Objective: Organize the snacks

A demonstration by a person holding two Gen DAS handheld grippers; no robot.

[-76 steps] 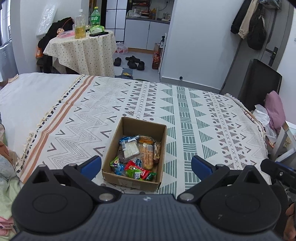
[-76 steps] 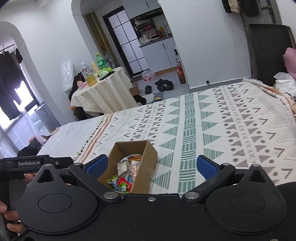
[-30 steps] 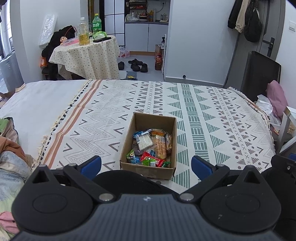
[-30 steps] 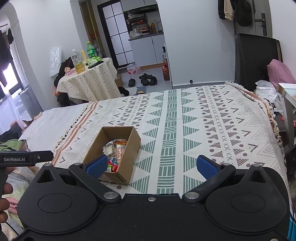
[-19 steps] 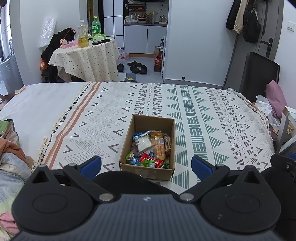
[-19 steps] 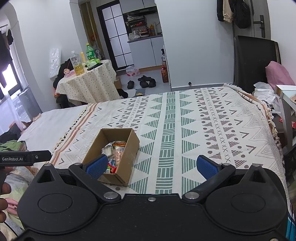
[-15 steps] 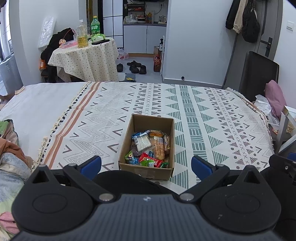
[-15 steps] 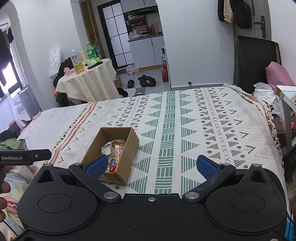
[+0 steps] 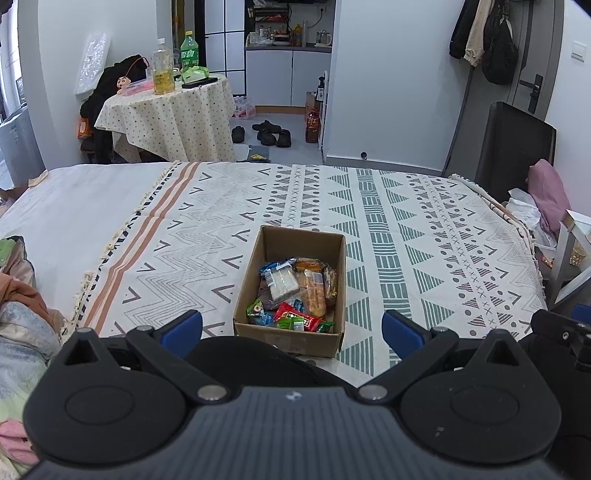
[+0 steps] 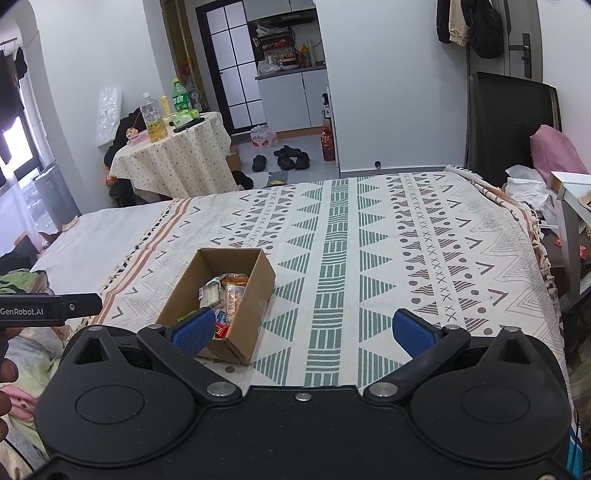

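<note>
Both viewpoints have drawn back and levelled since the earliest frames. The open brown cardboard box [image 9: 290, 286] of wrapped snacks [image 9: 293, 295] now appears farther from the left gripper [image 9: 291, 328], and in the right wrist view its tilt is gone. More of the patterned cream bedspread [image 10: 388, 251] shows.

A patterned bedspread [image 9: 406, 229] covers the bed. Beyond its far edge stands a round counter [image 9: 166, 114] under a dotted cloth, carrying bottles [image 9: 164, 66]. Dark shoes [image 9: 266, 133] lie on the floor, coats [image 9: 484, 33] hang by the door.
</note>
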